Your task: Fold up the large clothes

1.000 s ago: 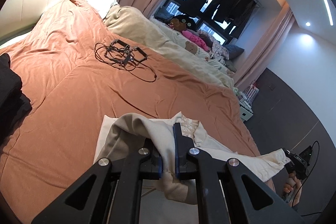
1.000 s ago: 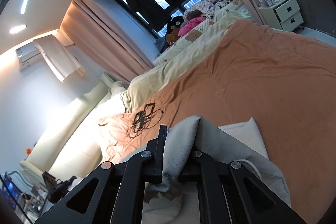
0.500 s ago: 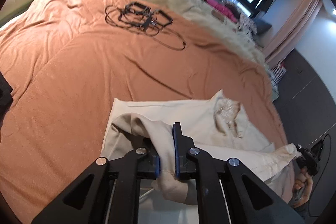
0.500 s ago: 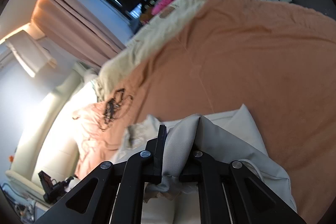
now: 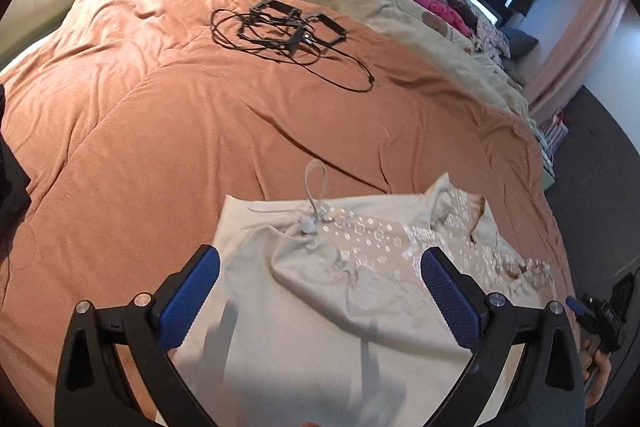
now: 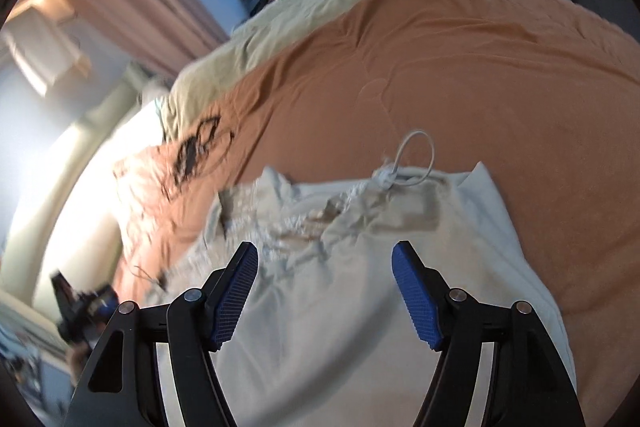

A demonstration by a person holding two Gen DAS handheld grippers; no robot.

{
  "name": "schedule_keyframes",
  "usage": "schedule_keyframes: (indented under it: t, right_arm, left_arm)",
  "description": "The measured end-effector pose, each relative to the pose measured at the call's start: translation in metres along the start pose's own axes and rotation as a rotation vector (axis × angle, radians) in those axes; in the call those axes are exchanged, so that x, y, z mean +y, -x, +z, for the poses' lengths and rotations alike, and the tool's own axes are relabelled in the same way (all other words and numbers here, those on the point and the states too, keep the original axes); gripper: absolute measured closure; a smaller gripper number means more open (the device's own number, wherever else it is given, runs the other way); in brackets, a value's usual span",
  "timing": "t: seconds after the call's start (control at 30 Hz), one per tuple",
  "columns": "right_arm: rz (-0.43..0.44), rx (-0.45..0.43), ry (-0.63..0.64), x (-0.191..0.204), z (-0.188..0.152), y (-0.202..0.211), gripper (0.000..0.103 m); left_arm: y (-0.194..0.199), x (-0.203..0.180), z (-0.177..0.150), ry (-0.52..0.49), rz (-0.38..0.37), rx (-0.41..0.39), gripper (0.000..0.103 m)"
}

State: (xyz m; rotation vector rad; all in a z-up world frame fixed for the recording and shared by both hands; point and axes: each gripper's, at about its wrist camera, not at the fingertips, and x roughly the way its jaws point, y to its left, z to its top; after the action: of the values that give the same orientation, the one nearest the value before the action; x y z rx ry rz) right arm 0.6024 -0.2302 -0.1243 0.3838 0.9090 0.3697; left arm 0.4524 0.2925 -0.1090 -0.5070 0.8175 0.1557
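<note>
Across the bed's orange blanket (image 5: pixel 200 131), a cream garment (image 5: pixel 320 307) is lying near the near edge; left tongs (image 5: pixel 320 291) and right tongs (image 6: pixel 325 291) are opening, released, gripping nothing.

I can read no text, label, brand or number anywhere in my two views. The pale garment (image 5: pixel 320 307) carries only a white floral pattern, no lettering. The right wrist view is too blurred to make out any writing.
</note>
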Motion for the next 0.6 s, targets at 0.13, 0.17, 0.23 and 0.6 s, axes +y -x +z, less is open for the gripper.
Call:
schedule_keyframes:
  t: [0.13,0.17,0.23,0.6]
  right_arm:
    - [-0.025,0.085,0.105,0.032,-0.01,-0.018,0.033]
    - [-0.032,0.105,0.131,0.039,-0.012,-0.024,0.033]
    - [-0.055,0.144,0.199,0.058,-0.018,-0.037,0.033]
    - [-0.128,0.313,0.379,0.117,-0.048,-0.117,0.044]
  left_arm:
    - [-0.012,-0.027,-0.01,-0.119,0.029,0.047,0.001]
    - [-0.017,-0.035,-0.013,-0.15,0.034,0.063,0.003]
    - [-0.029,-0.049,-0.018,-0.198,0.039,0.092,0.007]
    - [-0.099,-0.086,-0.046,-0.341,0.123,0.285,0.012]
